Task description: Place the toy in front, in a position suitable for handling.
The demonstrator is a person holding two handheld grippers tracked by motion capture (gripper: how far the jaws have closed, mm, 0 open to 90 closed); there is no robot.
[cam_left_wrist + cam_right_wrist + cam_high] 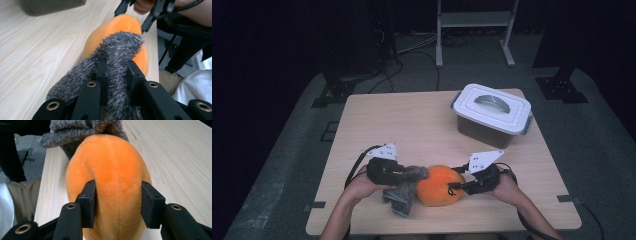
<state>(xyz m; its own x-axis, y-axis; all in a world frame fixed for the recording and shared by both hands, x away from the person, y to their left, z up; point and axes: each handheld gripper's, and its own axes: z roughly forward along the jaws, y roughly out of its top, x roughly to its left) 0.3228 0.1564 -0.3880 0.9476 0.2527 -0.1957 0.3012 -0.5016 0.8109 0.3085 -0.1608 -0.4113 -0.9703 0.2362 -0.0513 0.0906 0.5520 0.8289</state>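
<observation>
An orange plush toy lies near the table's front edge. A grey fuzzy cloth rests against its left end. My left gripper is shut on the cloth; in the left gripper view the cloth is pinched between the jaws of the left gripper, with the orange toy just beyond. From the right, my right gripper has its jaws on both sides of the toy. In the right gripper view its pads press into the plush, and the cloth shows behind.
A grey storage box with a white lid stands at the back right of the wooden table. A person's trouser leg shows below the front edge. A metal frame stands on the floor beyond.
</observation>
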